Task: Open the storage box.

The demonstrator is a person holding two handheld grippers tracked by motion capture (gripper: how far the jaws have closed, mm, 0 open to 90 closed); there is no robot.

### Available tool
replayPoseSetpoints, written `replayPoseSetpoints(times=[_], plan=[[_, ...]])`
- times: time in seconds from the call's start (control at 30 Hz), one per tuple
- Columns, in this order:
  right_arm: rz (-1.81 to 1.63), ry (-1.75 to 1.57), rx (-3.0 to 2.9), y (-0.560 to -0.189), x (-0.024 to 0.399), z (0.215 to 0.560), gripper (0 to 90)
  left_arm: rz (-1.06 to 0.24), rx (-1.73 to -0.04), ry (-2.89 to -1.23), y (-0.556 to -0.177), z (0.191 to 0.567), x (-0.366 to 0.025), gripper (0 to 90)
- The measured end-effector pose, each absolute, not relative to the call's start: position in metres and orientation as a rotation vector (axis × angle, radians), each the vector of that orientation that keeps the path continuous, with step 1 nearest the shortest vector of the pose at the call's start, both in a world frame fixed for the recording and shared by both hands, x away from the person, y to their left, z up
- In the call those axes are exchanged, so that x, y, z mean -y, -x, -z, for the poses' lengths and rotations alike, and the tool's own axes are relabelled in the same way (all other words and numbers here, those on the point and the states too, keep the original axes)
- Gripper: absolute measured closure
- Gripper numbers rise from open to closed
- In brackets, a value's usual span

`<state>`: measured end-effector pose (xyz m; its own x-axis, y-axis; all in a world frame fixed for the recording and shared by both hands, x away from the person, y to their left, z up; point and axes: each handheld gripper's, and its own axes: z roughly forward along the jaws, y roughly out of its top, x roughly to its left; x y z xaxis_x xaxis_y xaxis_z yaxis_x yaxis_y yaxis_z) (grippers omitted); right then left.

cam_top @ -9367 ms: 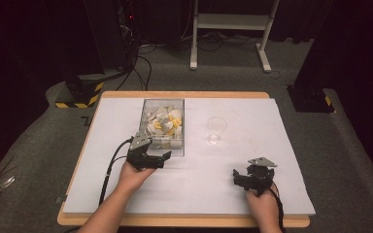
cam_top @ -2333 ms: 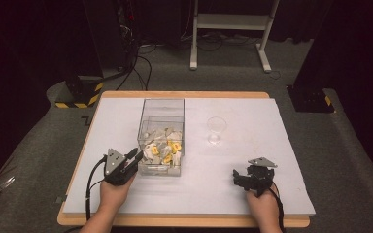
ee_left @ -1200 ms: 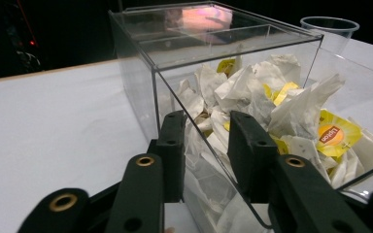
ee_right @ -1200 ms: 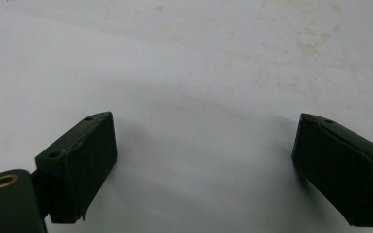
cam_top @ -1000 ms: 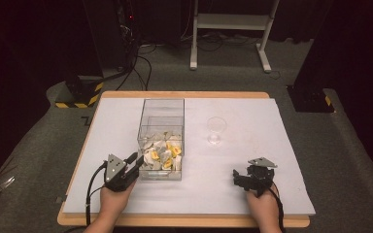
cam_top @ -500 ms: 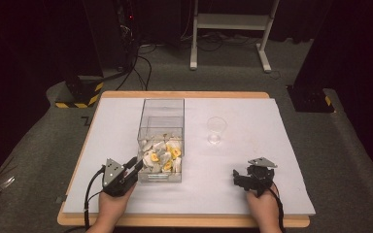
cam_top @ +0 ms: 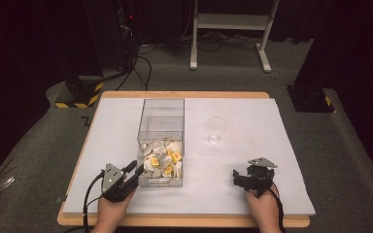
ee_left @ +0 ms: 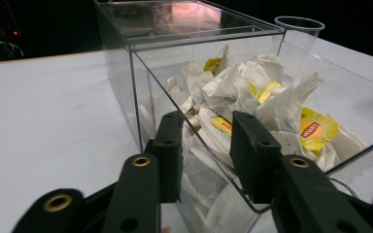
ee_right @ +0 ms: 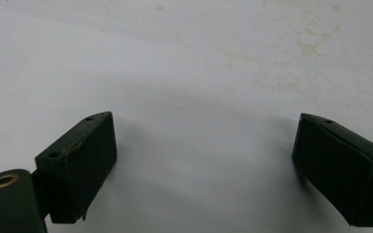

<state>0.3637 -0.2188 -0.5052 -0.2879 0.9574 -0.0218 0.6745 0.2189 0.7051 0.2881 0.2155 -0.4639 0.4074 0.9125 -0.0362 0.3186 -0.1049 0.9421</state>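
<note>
On the table (cam_top: 272, 126): a clear box, a clear cup and two hand-held grippers are seen.
Box (cam_top: 161, 127): clear plastic, open-topped, set left of the table's middle, long axis running near to far.
Box contents: white tea bags (cam_top: 162, 158) with yellow tags are piled in the near half; the far half is seen bare.
Left gripper (cam_top: 131, 172): held by the left hand (cam_top: 111, 211) at the box's near left corner, pointed far and right.
Left jaws: set a little apart astride the box's near left corner (ee_left: 201, 145), one pad outside the left wall, the other in front of the near wall. They have just been opening a little. Whether the pads press on the plastic cannot be told; a gap seems to be left.
Tea bags, close: crumpled paper and a Lipton tag (ee_left: 315, 128) are seen through the wall in the left gripper view.
Right gripper (cam_top: 237, 177): held by the right hand (cam_top: 263, 206) at the near right of the table, well apart from the box.
Right jaws: spread wide, nothing between them, bare white table (ee_right: 199, 73) under them.
Cup (cam_top: 216, 127): clear, upright, right of the box, near but not touching, far from both grippers.
Table edge: a wooden rim (cam_top: 184, 94) is seen round the white top.
</note>
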Motion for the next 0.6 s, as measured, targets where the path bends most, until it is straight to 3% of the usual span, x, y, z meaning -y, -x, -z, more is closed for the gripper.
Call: replayPoseSetpoints(times=[0.2, 0.3, 0.6], plan=[[-0.823, -1.503, -2.041, -0.364, 0.219, 0.505, 8.9, -0.741, -1.082, -1.643, -0.291, 0.451, -0.223, 55.1], [-0.823, -1.504, -2.042, -0.364, 0.219, 0.505, 8.9, -0.715, -1.063, -1.680, -0.294, 0.443, -0.228, 42.7], [-0.823, -1.503, -2.041, -0.364, 0.219, 0.505, 8.9, -0.738, -1.093, -1.715, -0.307, 0.448, -0.265, 34.0]])
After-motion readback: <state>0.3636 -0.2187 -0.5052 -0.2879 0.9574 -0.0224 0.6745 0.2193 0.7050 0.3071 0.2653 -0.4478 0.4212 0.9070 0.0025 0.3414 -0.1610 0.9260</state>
